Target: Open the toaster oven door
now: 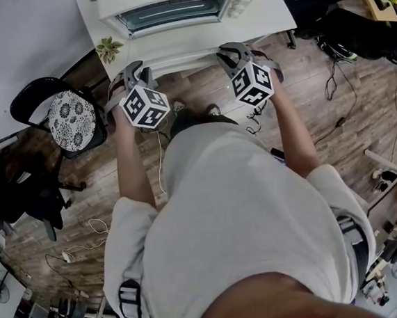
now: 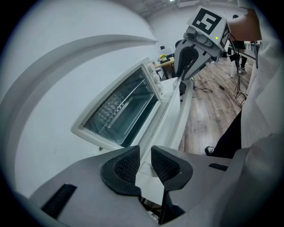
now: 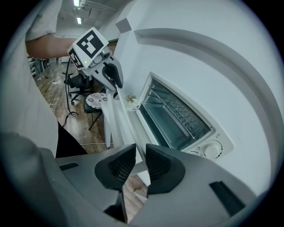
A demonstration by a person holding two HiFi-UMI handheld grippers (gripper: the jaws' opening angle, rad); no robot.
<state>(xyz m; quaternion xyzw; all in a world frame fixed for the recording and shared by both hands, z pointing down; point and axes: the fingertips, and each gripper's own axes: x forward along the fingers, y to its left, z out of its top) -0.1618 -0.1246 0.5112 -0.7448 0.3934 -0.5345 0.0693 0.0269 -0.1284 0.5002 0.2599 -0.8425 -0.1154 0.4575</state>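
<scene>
Right gripper view: oven dial [image 3: 213, 149], fingers [image 3: 117, 166] on door [image 3: 124, 128]; head view: chair [image 1: 72, 118].

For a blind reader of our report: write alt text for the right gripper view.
The right gripper clamps the white handle of the lowered door, and the left gripper grips the same handle further along. To the right, the open oven shows its rack and a knob.

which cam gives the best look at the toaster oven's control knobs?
Right gripper view: the white round control knobs face the camera, close, beside the cavity of the open white toaster oven. Left gripper view shows them small and edge-on; head view only tiny, from above.
</scene>
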